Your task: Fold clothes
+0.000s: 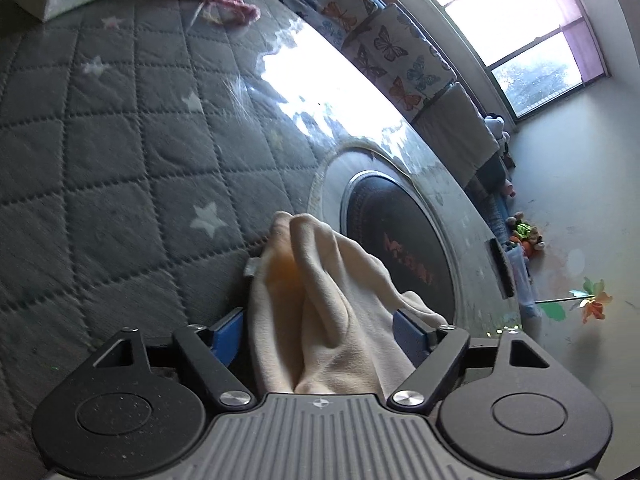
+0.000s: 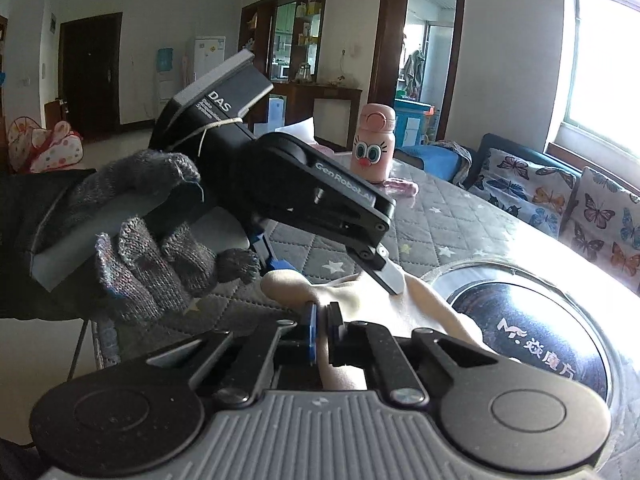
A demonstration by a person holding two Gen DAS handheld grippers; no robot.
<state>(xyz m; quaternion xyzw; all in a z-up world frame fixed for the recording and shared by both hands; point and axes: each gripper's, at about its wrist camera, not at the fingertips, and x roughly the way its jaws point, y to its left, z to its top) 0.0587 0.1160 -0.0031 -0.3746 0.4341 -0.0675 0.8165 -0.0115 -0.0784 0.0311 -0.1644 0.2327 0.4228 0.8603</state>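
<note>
We see the cream-coloured soft cloth garment (image 1: 320, 300) bunched up over the grey quilted, star-printed cover of the tabletop (image 1: 120, 140), right beside a round black glass hob plate (image 1: 400, 240) set into that surface. In the left wrist view the left hand-held gripper (image 1: 320, 320) has its blue-padded fingers spread wide, with folds of the garment lying between them; we cannot tell whether they press it. In the right wrist view the right hand-held gripper (image 2: 322, 326) has its fingers drawn almost together, pinching a fold of the same garment at its near edge. A grey knitted-glove hand (image 2: 152, 240) holds the left tool's handle, its white fingertip touching the cloth. Farther back stand a pink cartoon-eyed bottle (image 2: 374, 144) and butterfly-print cushions (image 2: 560, 200).
</note>
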